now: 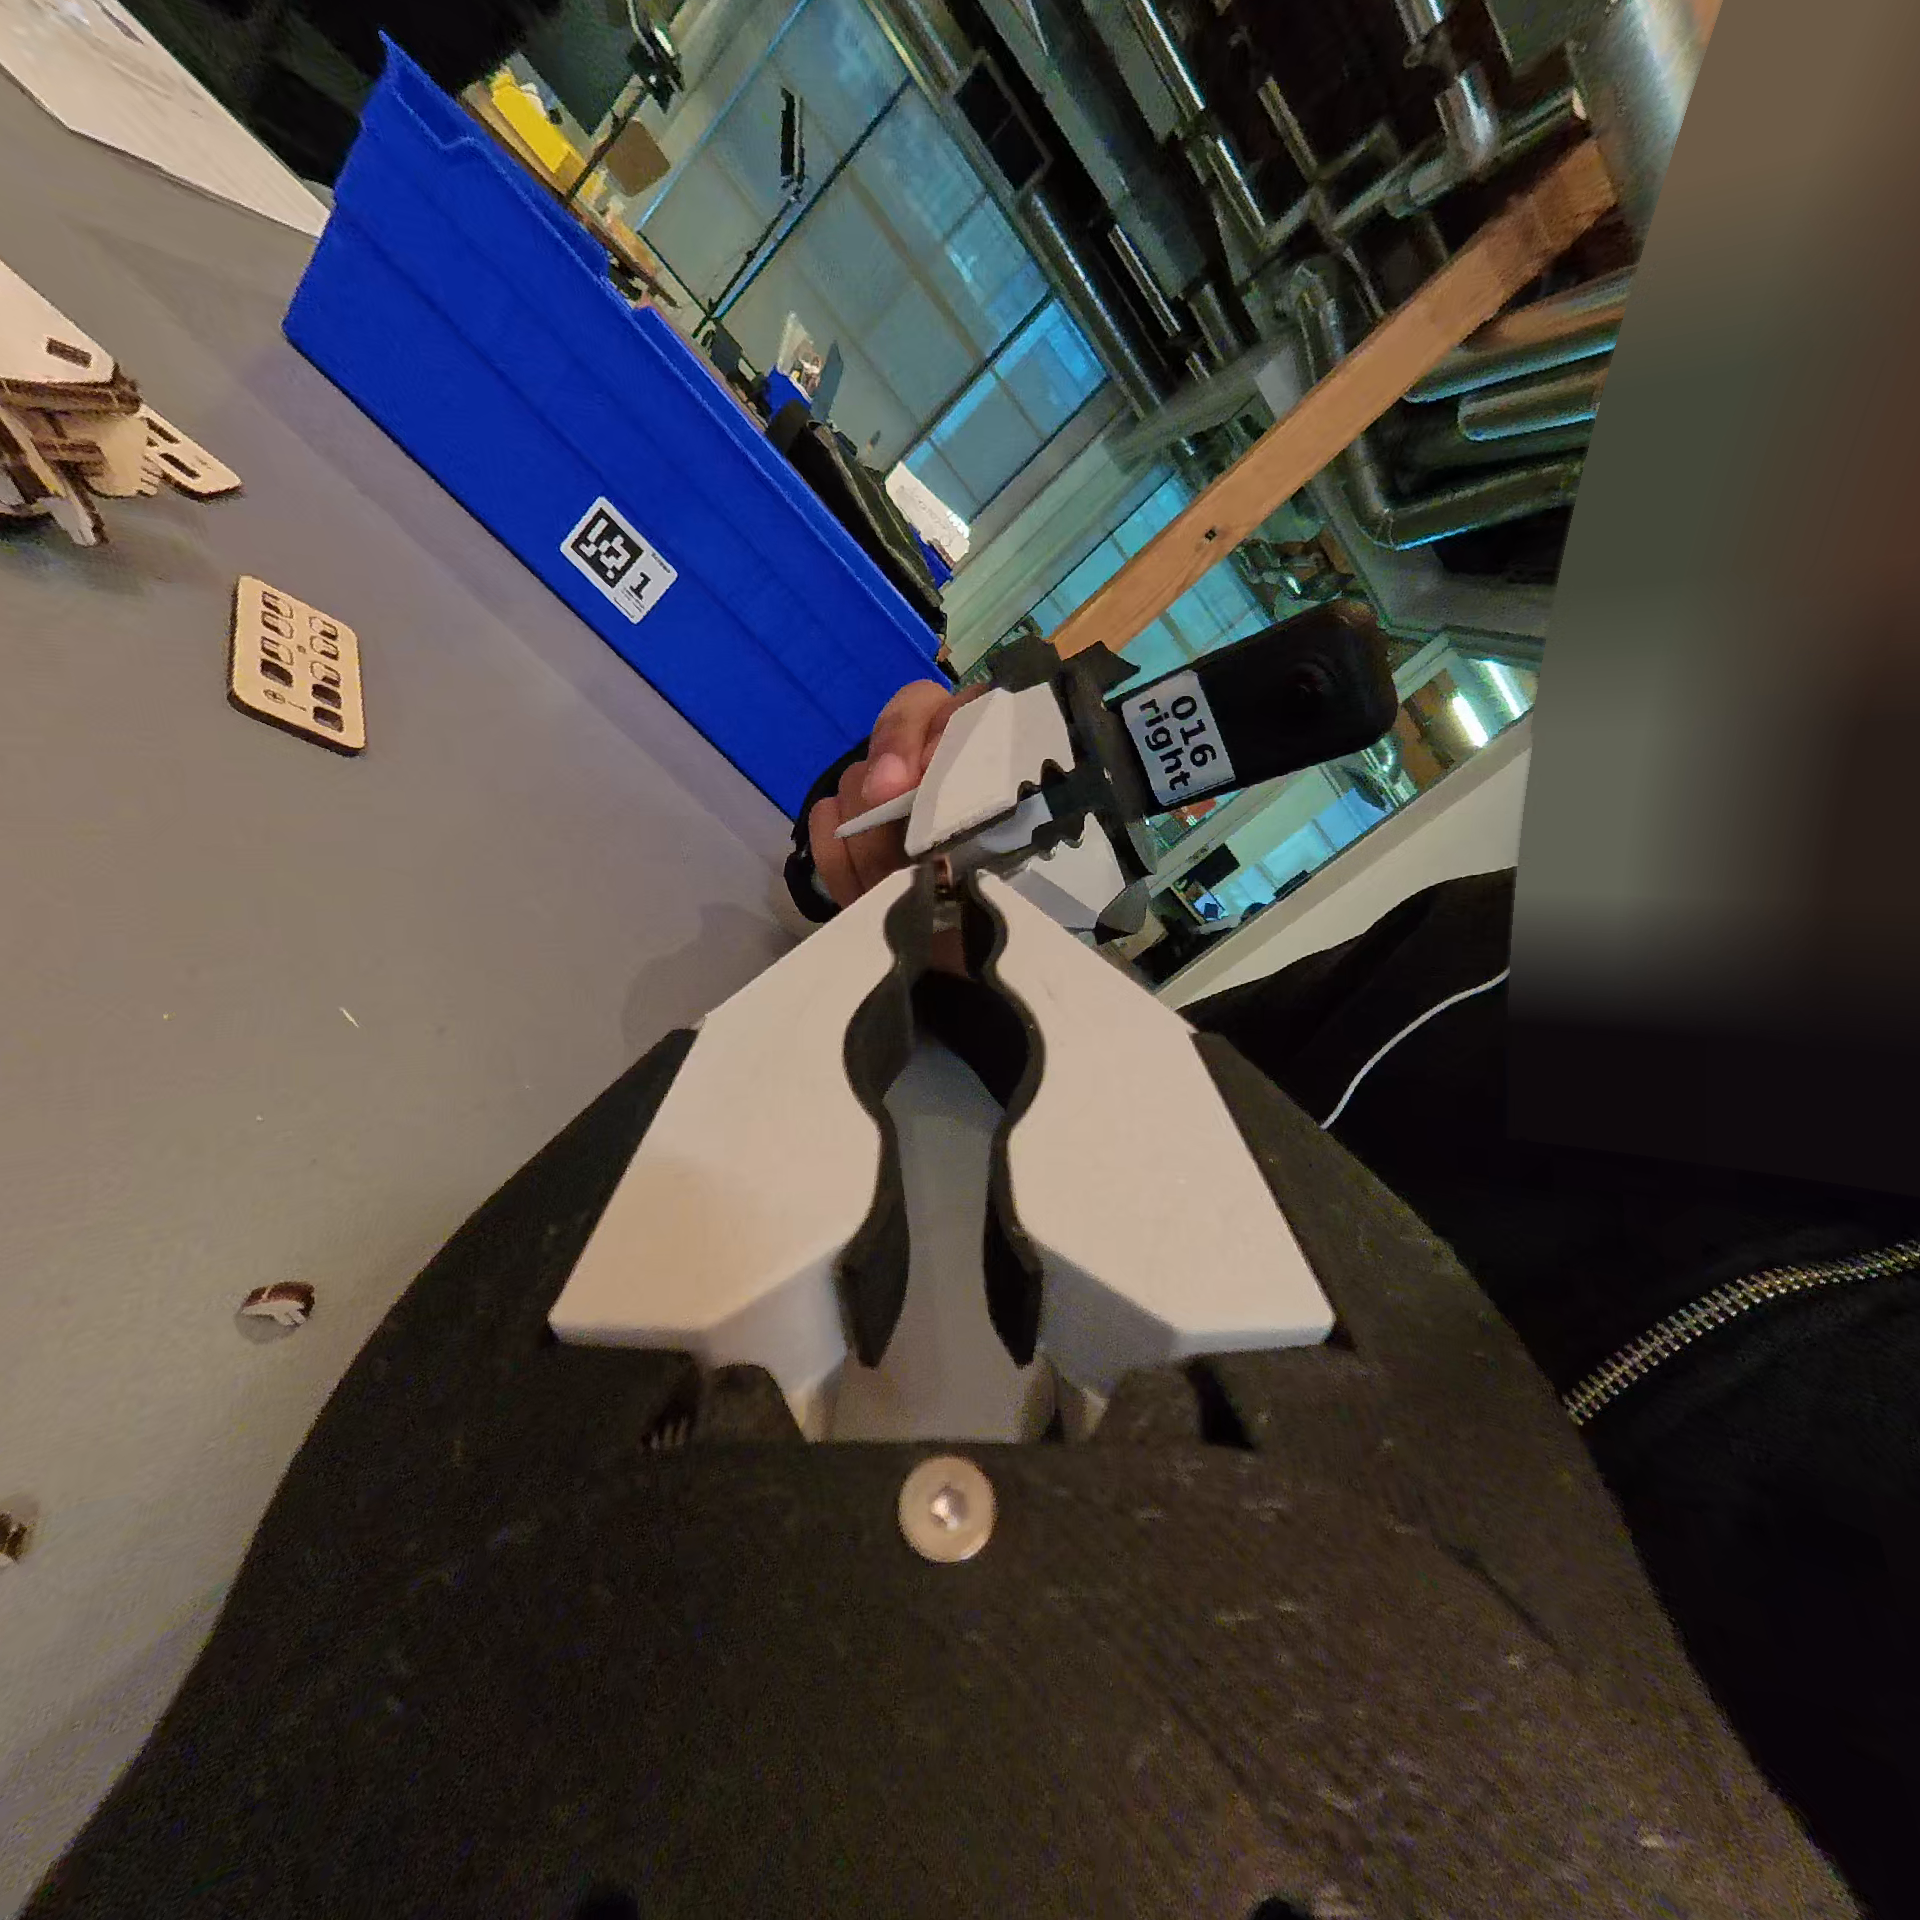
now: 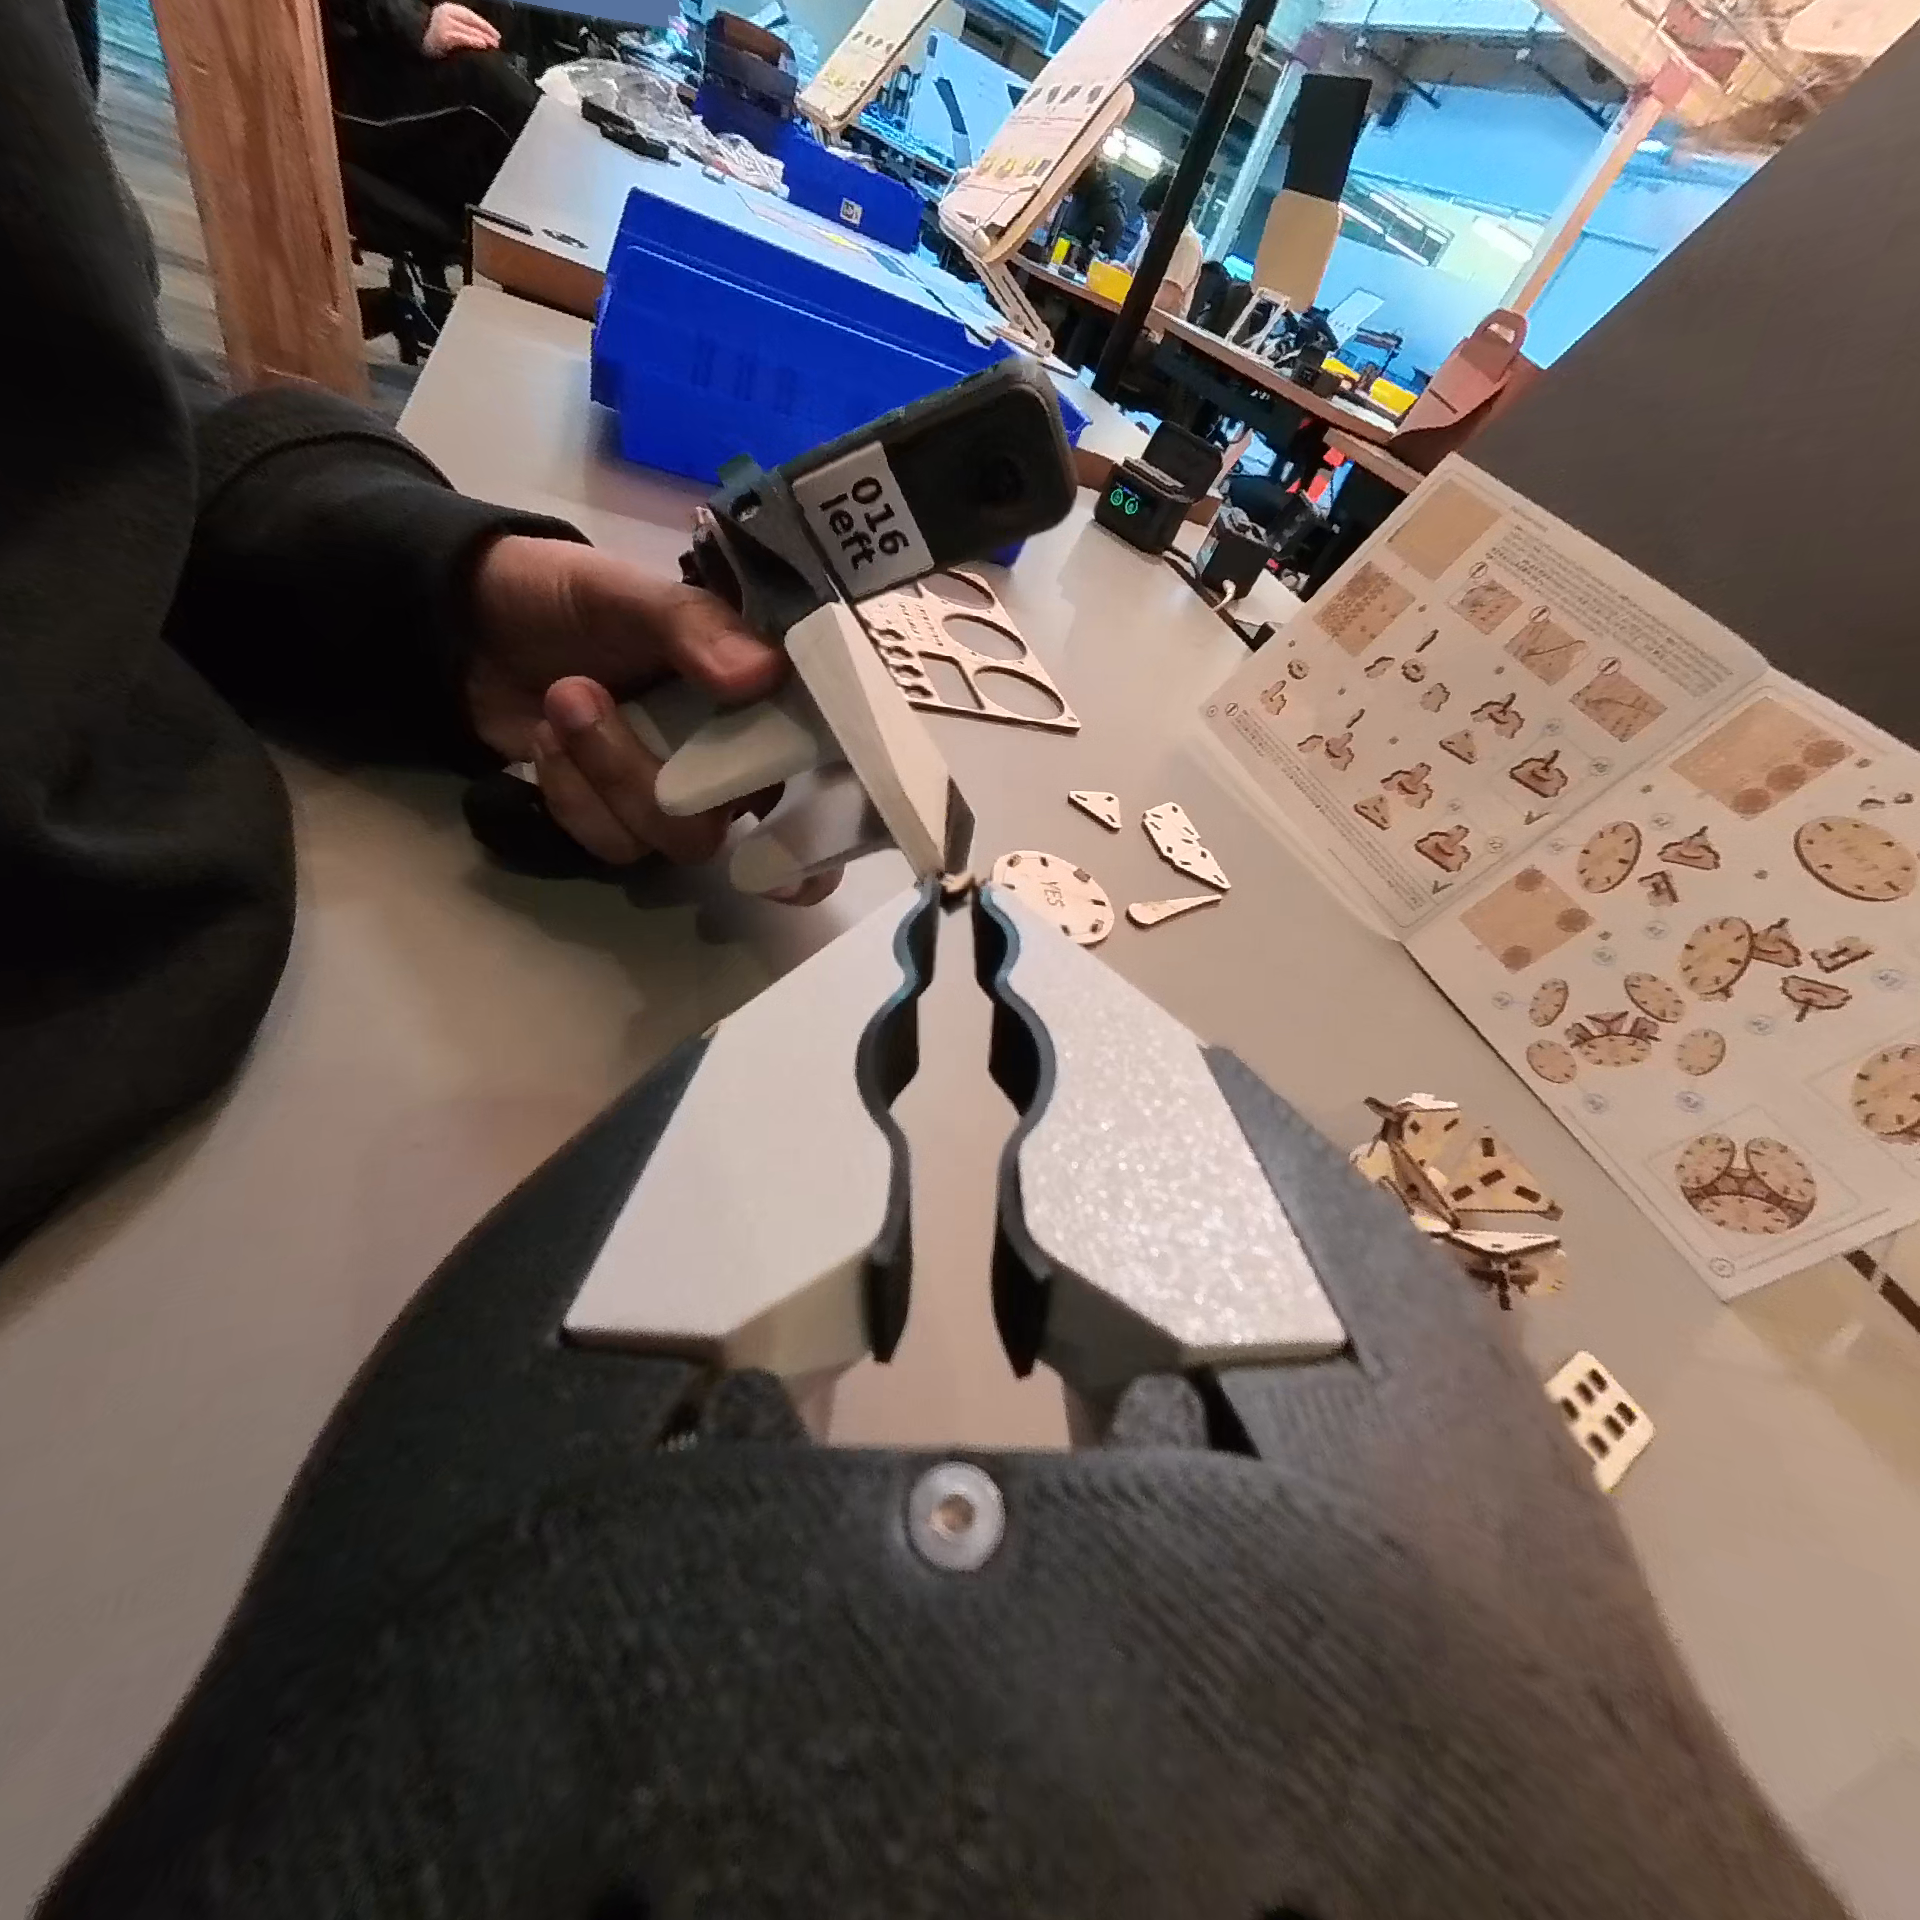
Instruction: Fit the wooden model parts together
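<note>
Your right gripper (image 2: 951, 902) pinches a small wood piece (image 2: 954, 886) at its tips; your left gripper (image 2: 940, 852), tips pressed together, meets that piece from above; both hover over the table (image 2: 1299, 997), above the loose wooden parts.

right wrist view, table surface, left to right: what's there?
Dark sleeve → hand on the left claw → round wooden disc → slotted wooden pieces → open instruction sheet.
</note>
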A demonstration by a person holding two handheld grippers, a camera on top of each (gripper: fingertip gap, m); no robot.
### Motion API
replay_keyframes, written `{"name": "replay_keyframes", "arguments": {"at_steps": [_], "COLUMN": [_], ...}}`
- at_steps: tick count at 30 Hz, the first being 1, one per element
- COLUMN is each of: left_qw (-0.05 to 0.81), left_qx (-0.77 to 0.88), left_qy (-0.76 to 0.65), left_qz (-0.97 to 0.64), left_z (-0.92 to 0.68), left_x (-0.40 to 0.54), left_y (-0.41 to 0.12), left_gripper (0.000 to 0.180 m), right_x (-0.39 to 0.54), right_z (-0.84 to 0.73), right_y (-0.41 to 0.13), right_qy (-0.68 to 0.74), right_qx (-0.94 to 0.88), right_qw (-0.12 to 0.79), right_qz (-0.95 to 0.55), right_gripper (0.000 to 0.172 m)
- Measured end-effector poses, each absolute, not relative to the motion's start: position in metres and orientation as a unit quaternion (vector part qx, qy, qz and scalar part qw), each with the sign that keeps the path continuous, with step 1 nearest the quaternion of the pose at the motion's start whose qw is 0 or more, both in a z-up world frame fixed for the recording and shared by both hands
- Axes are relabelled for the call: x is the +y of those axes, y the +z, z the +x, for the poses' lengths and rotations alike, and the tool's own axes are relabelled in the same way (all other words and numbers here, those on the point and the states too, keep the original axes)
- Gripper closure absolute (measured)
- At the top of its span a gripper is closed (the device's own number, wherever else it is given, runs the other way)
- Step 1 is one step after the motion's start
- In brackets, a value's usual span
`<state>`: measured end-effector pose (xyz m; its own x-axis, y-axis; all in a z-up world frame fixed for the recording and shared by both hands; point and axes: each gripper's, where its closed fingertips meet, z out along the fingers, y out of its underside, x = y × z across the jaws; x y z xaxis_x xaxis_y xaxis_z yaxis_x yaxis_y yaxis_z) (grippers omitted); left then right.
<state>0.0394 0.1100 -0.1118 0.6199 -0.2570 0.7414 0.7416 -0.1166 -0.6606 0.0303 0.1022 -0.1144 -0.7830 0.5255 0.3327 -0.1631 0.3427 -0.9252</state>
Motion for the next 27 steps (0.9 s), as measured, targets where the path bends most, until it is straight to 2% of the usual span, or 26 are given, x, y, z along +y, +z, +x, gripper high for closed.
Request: {"name": "replay_keyframes", "arguments": {"at_steps": [6, 9, 13, 16, 20, 27], "left_qw": [0.639, 0.644, 0.643, 0.644, 0.649, 0.665], "left_qx": [-0.197, -0.199, -0.181, -0.153, -0.13, -0.095], "left_qy": [-0.387, -0.369, -0.32, -0.287, -0.261, -0.163], "left_qz": [-0.635, -0.64, -0.672, -0.693, -0.702, -0.723], "left_z": [0.035, 0.031, 0.032, 0.038, 0.042, 0.039], "left_x": [0.109, 0.108, 0.109, 0.111, 0.112, 0.112], "left_y": [-0.112, -0.113, -0.119, -0.12, -0.119, -0.117], "left_gripper": [0.18, 0.18, 0.18, 0.18, 0.18, 0.18], "right_x": [0.1, 0.104, 0.107, 0.11, 0.111, 0.108], "right_z": [0.03, 0.028, 0.029, 0.032, 0.037, 0.041], "right_y": [-0.119, -0.118, -0.113, -0.109, -0.106, -0.109], "right_qy": [0.549, 0.564, 0.634, 0.673, 0.691, 0.691], "right_qx": [-0.768, -0.762, -0.729, -0.701, -0.685, -0.681], "right_qw": [0.308, 0.288, 0.158, 0.073, 0.018, -0.03], "right_qz": [-0.116, -0.139, -0.203, -0.227, -0.23, -0.241], "right_gripper": [0.169, 0.163, 0.15, 0.151, 0.162, 0.163]}}
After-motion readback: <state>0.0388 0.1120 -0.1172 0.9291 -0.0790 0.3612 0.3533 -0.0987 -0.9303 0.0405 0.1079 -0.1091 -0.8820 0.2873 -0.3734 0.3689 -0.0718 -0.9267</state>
